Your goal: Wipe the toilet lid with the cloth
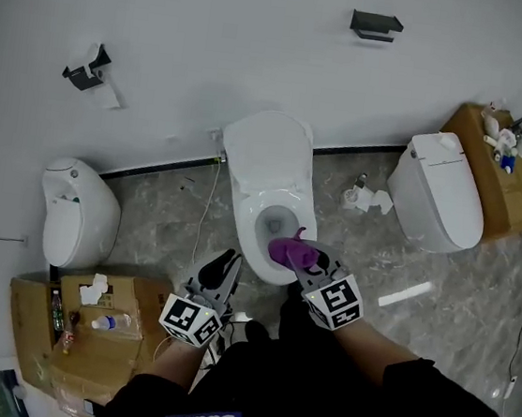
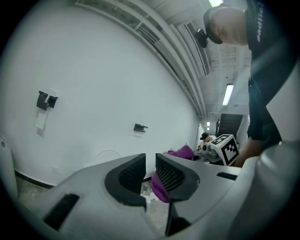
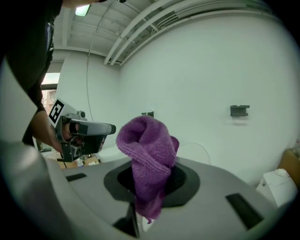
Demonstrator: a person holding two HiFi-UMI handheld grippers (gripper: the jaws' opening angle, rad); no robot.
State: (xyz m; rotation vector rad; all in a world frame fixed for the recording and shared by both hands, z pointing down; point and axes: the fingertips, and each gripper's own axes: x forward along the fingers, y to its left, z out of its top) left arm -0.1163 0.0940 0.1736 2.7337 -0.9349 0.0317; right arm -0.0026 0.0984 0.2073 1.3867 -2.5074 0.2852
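**Approach to the raised lid.** The toilet (image 1: 246, 212) is serving as the landmark, and its lid (image 1: 266, 152) is standing open against the wall (image 1: 216, 37), with the inner face towards the person.

The right claw (image 1: 304, 258) is clamping the purple cloth (image 1: 288, 250). In the right gripper view the cloth is bunching up above the pads, with a short tail hanging below them. The claw is holding the cloth over the front rim of the toilet, above the bowl (image 1: 278, 222) and well short of the lid.

The left claw (image 1: 228, 263) is hovering just beside the toilet's front left edge. Its jaws are standing narrow, with a slim gap between the pads and nothing pressed in it. A scrap of purple is showing past that gap in the left gripper view. This is judged to be the cloth beyond rather than a thing being gripped.

Judged from this layout, the step in hand is bringing the cloth to the lid. No cloth is touching the porcelain, so wiping is not yet under way.

The next move is calling for the right claw to reach past the bowl, towards the wall. It then needs to press the bunched end flat on the lid's face without dipping the hanging tail into the bowl. The left claw is likely needing only to stay out of the way.
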